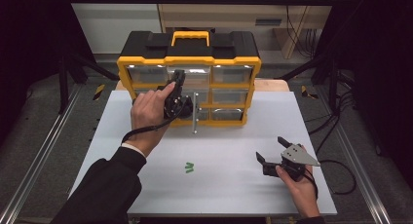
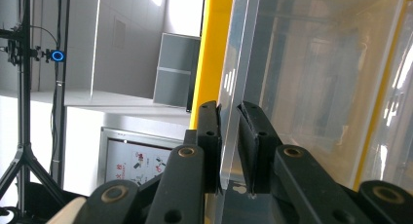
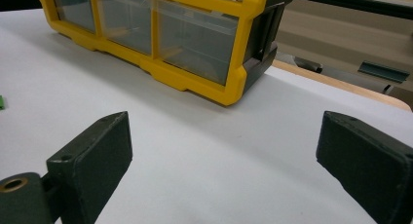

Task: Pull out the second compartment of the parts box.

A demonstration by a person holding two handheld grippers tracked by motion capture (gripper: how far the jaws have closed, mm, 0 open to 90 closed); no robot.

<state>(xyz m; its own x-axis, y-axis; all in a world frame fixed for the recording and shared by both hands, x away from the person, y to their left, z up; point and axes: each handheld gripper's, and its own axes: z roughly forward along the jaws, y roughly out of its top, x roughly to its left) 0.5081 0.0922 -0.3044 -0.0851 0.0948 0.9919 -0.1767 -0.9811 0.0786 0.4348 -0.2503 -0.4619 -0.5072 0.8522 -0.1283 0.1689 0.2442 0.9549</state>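
Note:
A yellow and black organizer box [image 1: 233, 63] with clear drawers stands at the back of the white table [image 1: 219, 185]. One clear drawer [image 1: 195, 114] in the middle column is pulled partway out toward me. My left gripper [image 1: 188, 105] is at that drawer's front. In the left gripper view its jaws [image 2: 229, 136] are shut on the drawer's thin clear front wall [image 2: 302, 87]. My right gripper [image 1: 270, 148] rests in the hand at the front right of the table, open, with nothing between its jaws [image 3: 224, 151]. The organizer's right corner [image 3: 234, 83] lies ahead of it.
A small green piece [image 1: 189, 168] lies on the table in front of the organizer, between the two hands, and at the left edge of the right gripper view [image 3: 1, 102]. Black frame bars and cables flank the table.

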